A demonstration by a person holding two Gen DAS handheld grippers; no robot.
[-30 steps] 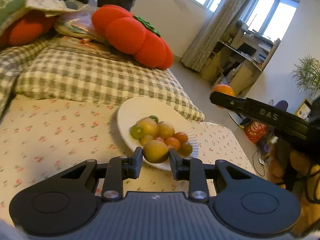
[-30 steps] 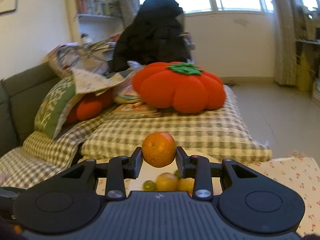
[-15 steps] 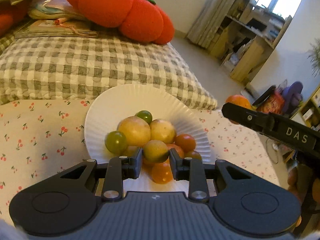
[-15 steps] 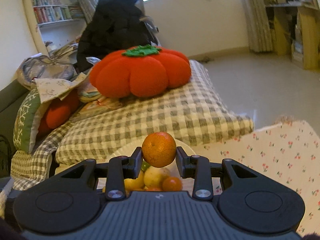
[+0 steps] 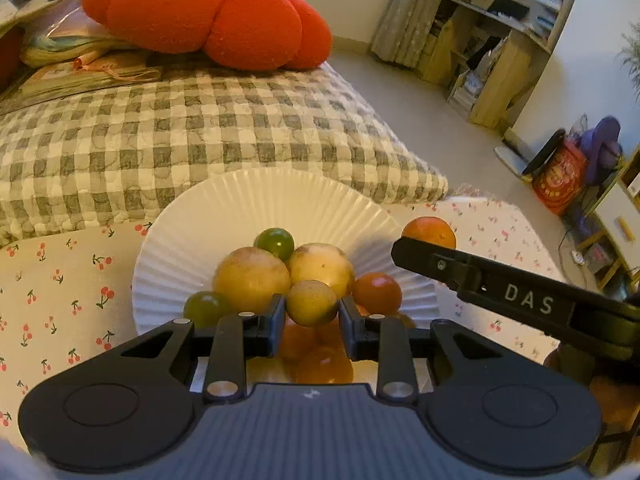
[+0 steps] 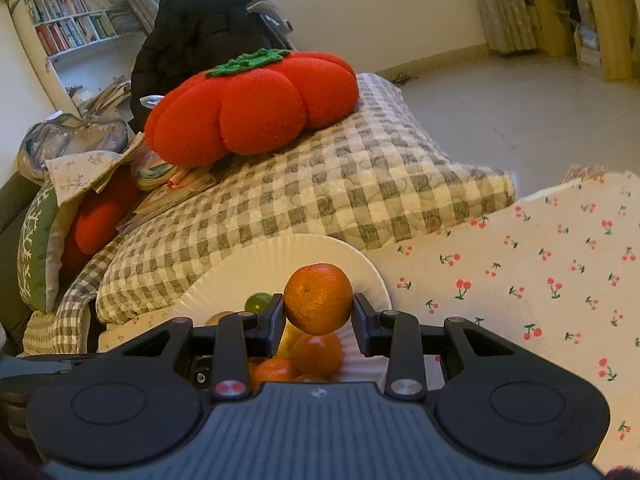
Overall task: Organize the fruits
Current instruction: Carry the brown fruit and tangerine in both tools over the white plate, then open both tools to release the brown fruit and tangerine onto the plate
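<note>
A white paper plate (image 5: 240, 208) on a cherry-print cloth holds several fruits: yellow ones (image 5: 250, 278), green ones (image 5: 275, 242) and small orange-red ones (image 5: 377, 292). My left gripper (image 5: 311, 314) is shut on a small yellow-green fruit (image 5: 312, 302) just above the pile. My right gripper (image 6: 318, 316) is shut on an orange (image 6: 318, 298) and holds it over the plate's right rim (image 6: 280, 256). The right gripper's finger (image 5: 500, 288) and the orange (image 5: 430, 232) also show in the left wrist view.
A grey checked cushion (image 5: 200, 128) lies right behind the plate, with a red pumpkin pillow (image 5: 208, 12) on it. The cherry-print cloth (image 6: 540, 264) spreads to the right. More pillows (image 6: 48, 232) pile up at the left. Wooden shelves (image 5: 500, 40) stand across the floor.
Both grippers have moved forward and down toward the plate, each still holding its fruit. The orange has come from high above the plate to its right rim.
</note>
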